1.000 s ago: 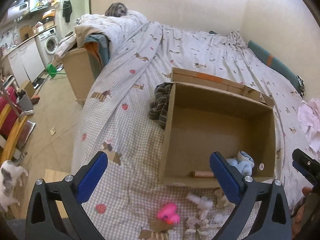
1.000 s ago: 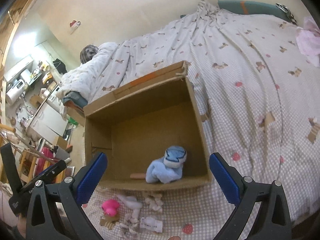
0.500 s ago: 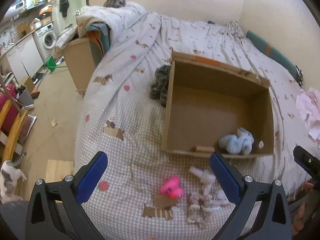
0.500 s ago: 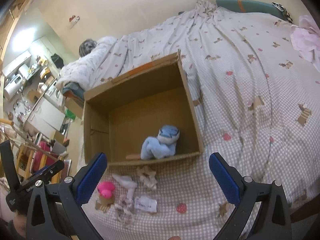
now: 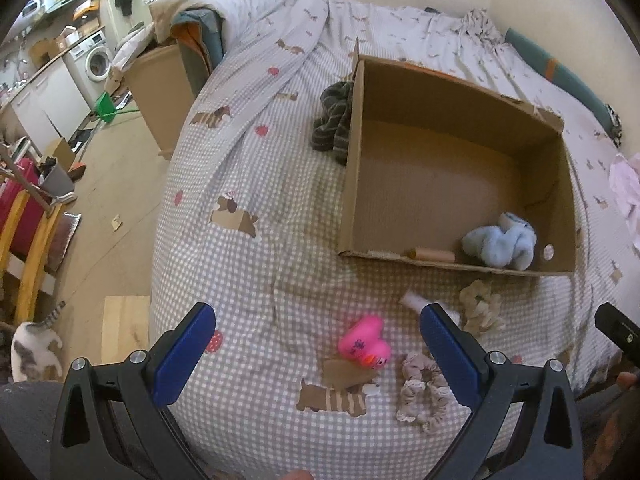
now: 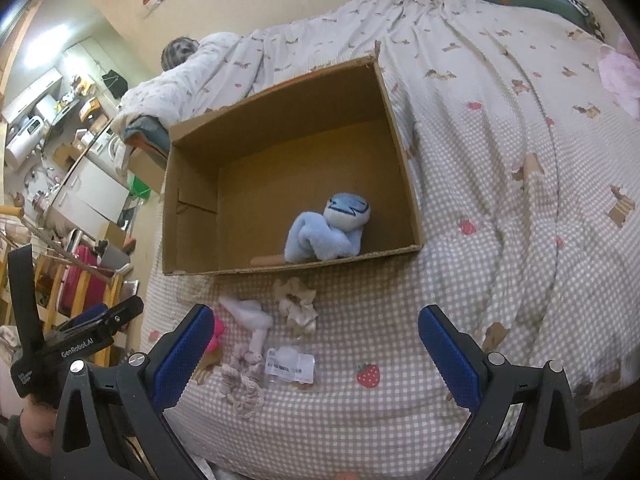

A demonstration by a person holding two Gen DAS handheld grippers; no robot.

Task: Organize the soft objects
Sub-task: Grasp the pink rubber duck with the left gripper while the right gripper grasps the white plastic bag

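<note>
An open cardboard box [image 5: 348, 184] [image 6: 404, 152] lies on the bed, holding a light blue plush toy [image 5: 500, 244] [image 6: 332, 228] and a tan stick [image 5: 434, 255]. In front of it lie a pink plush [image 5: 365, 342] [image 6: 216, 334], beige scrunchies [image 5: 424, 396] [image 6: 296, 300], a white soft piece [image 6: 248, 312] and a clear packet [image 6: 290, 366]. My left gripper [image 5: 316, 354] hangs open above the pink plush. Open too, my right gripper [image 6: 316, 354] hovers above the packet and scrunchies. Neither holds anything.
A dark striped cloth [image 5: 334, 120] lies against the box's left wall. Pink fabric [image 6: 620, 76] sits at the bed's right. To the left of the bed are the floor, a cardboard bin [image 5: 160, 80], a cat [image 5: 34, 350] and yellow-framed furniture [image 5: 28, 240].
Both grippers have pulled back and up from the box, so more of the bed's near edge and the loose items in front of the box show. Both stay open.
</note>
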